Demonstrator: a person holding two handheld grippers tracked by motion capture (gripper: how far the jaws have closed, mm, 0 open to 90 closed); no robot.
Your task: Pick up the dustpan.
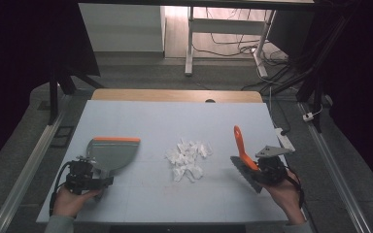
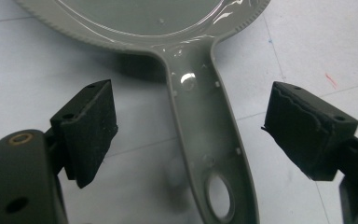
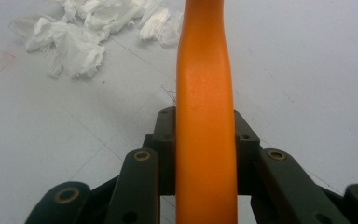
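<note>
A grey dustpan [image 1: 111, 153] with an orange front lip lies flat on the pale mat at the left, handle toward the person. My left gripper [image 1: 96, 173] straddles that handle [image 2: 205, 135]. It is open [image 2: 193, 107], with a gap between each pad and the handle. At the right, my right gripper [image 1: 252, 167] is shut on the orange handle [image 3: 204, 70] of a hand brush [image 1: 240, 145]. The brush stands tilted, with its grey bristles low near the mat. A small heap of torn white paper scraps [image 1: 188, 158] lies between the two tools, and in the right gripper view the scraps [image 3: 79, 37] lie ahead to the left.
The pale mat [image 1: 175, 121] covers a wooden table whose far edge [image 1: 175, 94] shows beyond it. A white power strip [image 1: 285, 138] lies off the mat's right side. Desk legs and cables stand on the floor behind the table.
</note>
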